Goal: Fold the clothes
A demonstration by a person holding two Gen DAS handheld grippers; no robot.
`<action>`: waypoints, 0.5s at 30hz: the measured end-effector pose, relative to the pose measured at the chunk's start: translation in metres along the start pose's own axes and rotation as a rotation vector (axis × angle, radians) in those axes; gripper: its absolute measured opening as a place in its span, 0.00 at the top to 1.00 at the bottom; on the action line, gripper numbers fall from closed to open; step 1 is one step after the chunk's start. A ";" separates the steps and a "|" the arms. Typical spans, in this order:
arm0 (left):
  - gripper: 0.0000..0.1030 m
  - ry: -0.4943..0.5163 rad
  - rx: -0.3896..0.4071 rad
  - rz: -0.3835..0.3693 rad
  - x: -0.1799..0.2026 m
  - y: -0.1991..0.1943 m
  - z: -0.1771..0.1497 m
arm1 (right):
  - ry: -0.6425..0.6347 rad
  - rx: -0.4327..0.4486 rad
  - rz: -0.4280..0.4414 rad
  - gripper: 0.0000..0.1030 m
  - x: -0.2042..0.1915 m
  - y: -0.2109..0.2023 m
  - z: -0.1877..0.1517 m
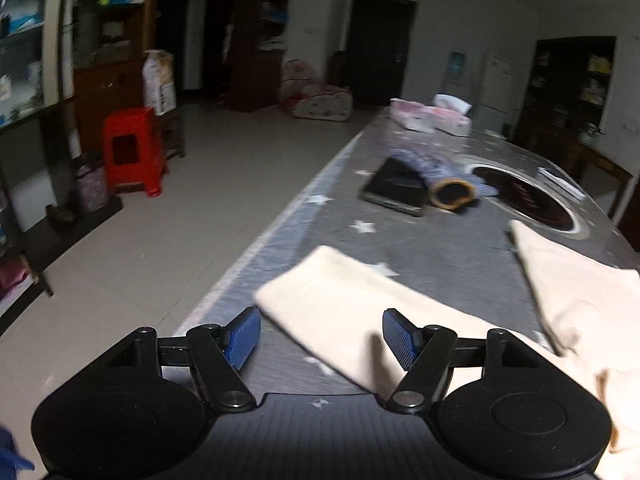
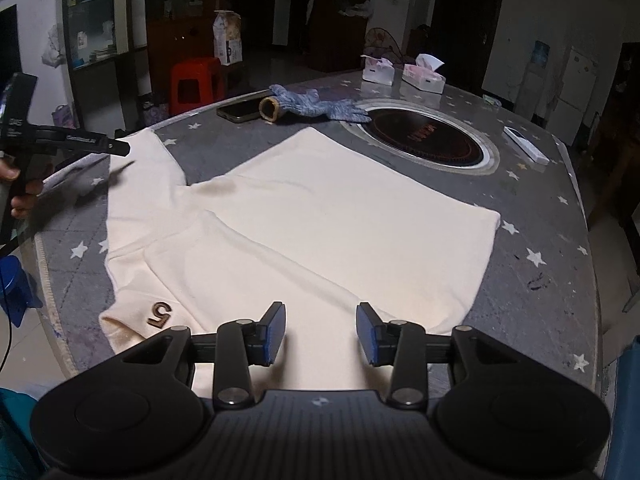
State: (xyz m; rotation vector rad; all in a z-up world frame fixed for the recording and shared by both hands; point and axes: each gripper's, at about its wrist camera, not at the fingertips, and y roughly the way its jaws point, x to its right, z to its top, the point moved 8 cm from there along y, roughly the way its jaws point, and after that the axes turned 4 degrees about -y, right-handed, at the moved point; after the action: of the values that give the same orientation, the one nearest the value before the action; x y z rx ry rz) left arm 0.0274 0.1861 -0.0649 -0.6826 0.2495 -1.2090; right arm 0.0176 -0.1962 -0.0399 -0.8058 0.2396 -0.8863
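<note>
A cream long-sleeved shirt (image 2: pixel 320 216) lies flat on the grey star-patterned table (image 2: pixel 540 280), with a brown "5" (image 2: pixel 160 314) on the near sleeve. My right gripper (image 2: pixel 321 332) is open and empty just above the shirt's near edge. My left gripper (image 1: pixel 320 338) is open and empty, hovering over the cuff end of the left sleeve (image 1: pixel 340 304). The left gripper also shows in the right wrist view (image 2: pixel 116 146), above that sleeve at the table's left edge.
A phone (image 2: pixel 240 110), a cardboard tube (image 2: pixel 272 109) and blue knit gloves (image 2: pixel 316 104) lie at the far side. A round induction hob (image 2: pixel 424 138) is set in the table. Tissue boxes (image 2: pixel 424 76) and a white remote (image 2: pixel 526 150) lie beyond. A red stool (image 1: pixel 134 148) stands on the floor.
</note>
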 end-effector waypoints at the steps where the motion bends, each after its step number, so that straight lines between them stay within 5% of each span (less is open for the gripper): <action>1: 0.33 -0.016 -0.006 0.007 -0.004 0.004 0.001 | -0.004 0.001 0.002 0.62 -0.002 -0.001 0.001; 8: 0.39 -0.035 -0.005 0.015 -0.011 0.017 0.004 | -0.014 0.008 -0.008 0.62 -0.008 -0.005 0.004; 15: 0.72 -0.028 0.017 0.027 -0.011 0.022 0.009 | -0.002 0.018 -0.014 0.62 -0.008 -0.010 0.003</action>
State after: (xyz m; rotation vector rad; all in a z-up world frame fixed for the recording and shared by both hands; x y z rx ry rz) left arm 0.0449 0.2036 -0.0734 -0.6788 0.2241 -1.1742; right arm 0.0085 -0.1919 -0.0320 -0.7925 0.2243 -0.8995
